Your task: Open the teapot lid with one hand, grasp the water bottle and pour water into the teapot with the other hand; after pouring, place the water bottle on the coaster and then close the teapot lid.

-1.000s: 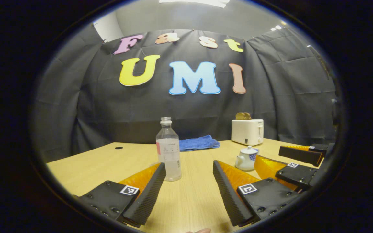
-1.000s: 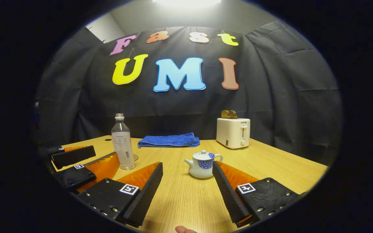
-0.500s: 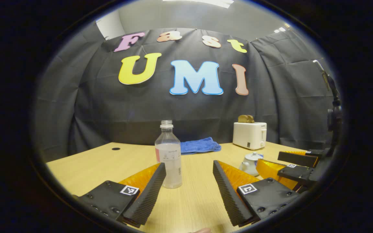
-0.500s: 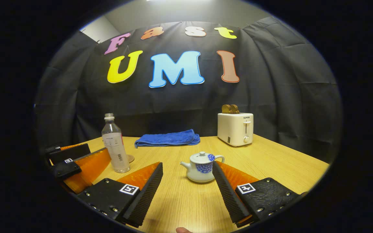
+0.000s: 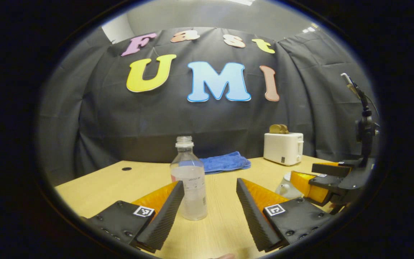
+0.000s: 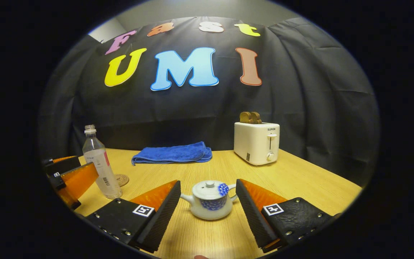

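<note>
A clear, capless water bottle (image 5: 189,187) stands upright on the wooden table, just beyond my open left gripper (image 5: 210,190) and a little left of its gap. The white teapot (image 6: 208,200) with blue flowers sits lid on, between the tips of my open right gripper (image 6: 208,190), untouched. In the right gripper view the bottle (image 6: 98,167) stands at the left beside a round cork coaster (image 6: 121,180), with the left gripper (image 6: 71,172) just left of it. In the left gripper view the teapot (image 5: 286,187) is partly hidden behind the right gripper (image 5: 327,175).
A folded blue towel (image 6: 171,154) lies at the back of the table (image 6: 300,180). A white toaster (image 6: 256,142) with bread slices stands at the back right. A small dark hole (image 5: 126,168) marks the table's far left.
Both grippers have moved forward. The bottle has grown nearer to the left gripper's gap. The teapot has come between the right gripper's fingertips. Both stay open.
</note>
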Demonstrator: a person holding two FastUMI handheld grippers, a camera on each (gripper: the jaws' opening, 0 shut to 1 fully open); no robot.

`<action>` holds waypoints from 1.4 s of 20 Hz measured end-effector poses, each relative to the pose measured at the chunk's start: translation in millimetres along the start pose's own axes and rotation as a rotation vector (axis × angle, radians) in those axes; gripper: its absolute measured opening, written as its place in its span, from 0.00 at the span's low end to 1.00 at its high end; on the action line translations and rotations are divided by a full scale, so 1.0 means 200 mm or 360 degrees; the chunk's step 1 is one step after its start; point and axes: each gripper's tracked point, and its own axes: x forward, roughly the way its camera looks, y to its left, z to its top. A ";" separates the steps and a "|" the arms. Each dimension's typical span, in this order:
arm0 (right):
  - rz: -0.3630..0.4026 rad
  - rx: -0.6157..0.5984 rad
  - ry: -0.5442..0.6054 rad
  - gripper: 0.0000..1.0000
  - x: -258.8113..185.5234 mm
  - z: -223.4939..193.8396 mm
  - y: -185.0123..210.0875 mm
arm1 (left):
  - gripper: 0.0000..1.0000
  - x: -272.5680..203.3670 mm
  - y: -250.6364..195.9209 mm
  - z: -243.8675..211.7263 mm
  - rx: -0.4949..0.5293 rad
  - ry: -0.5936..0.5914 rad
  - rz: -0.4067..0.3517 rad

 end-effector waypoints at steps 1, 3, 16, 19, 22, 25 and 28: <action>-0.0001 0.0003 0.0020 0.95 0.02 0.00 -0.01 | 1.00 0.01 0.00 -0.01 -0.0011 0.0013 -0.0008; -0.0011 0.0038 0.0031 0.92 0.06 0.01 -0.03 | 1.00 0.02 0.02 -0.01 -0.0044 0.0023 -0.0018; -0.0039 0.0008 0.0060 0.16 0.18 0.02 -0.04 | 1.00 0.03 0.06 0.03 -0.0041 0.0034 -0.0011; -0.0051 -0.0026 0.0051 0.14 0.14 0.05 -0.06 | 1.00 0.03 0.06 0.03 -0.0048 0.0031 -0.0007; -0.0050 -0.0053 0.0058 0.04 0.19 0.02 -0.03 | 1.00 0.03 0.07 0.00 -0.0048 0.0045 -0.0005; -0.0041 -0.0053 0.0004 0.03 0.16 0.07 -0.04 | 1.00 0.06 0.07 -0.02 -0.0047 0.0059 0.0013; -0.0007 -0.0083 -0.0028 0.03 0.15 0.10 -0.01 | 1.00 0.09 0.10 -0.03 -0.0052 0.0059 0.0052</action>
